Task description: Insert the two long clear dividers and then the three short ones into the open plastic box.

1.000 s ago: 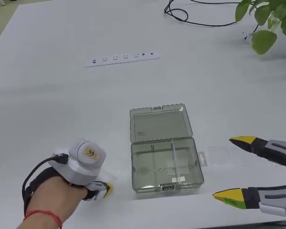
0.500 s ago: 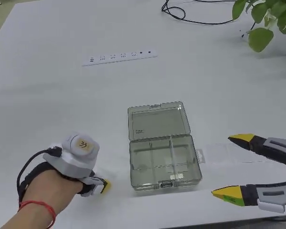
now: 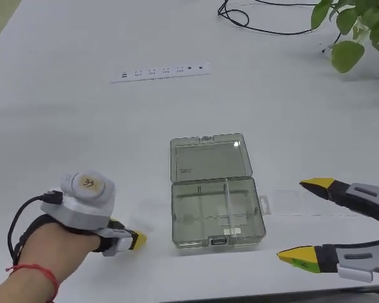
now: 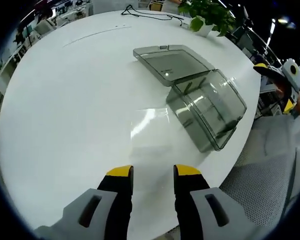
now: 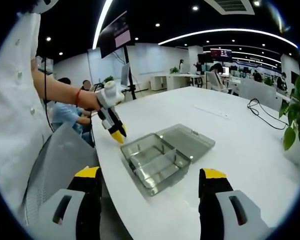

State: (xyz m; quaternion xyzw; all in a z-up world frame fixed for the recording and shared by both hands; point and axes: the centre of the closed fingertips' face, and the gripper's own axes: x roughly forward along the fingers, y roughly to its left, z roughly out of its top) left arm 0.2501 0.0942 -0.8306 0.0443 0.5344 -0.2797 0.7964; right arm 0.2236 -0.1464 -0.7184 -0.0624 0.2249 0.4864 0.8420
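The open grey plastic box [image 3: 218,211] lies mid-table with its lid [image 3: 210,158] flat behind it; clear partitions [image 3: 228,202] stand inside. My left gripper [image 3: 136,240] rests low on the table left of the box, its jaws a narrow gap apart with nothing between them [image 4: 153,175]. Just ahead of them a clear divider [image 4: 150,122] lies flat on the table. My right gripper [image 3: 307,221] hovers wide open to the right of the box, holding nothing. More clear dividers [image 3: 284,202] lie between it and the box. The right gripper view has the box [image 5: 155,157] ahead.
A white power strip [image 3: 159,72] lies further back, with a black cable [image 3: 252,22] and a potted plant [image 3: 354,31] at the far right. The table's near edge [image 3: 196,297] runs close below both grippers. Other people sit beyond the table in the right gripper view.
The left hand has swung to the left and lowered, laying its gripper flatter; its tip stays beside the box. The right gripper has barely moved. The head camera shifted slightly.
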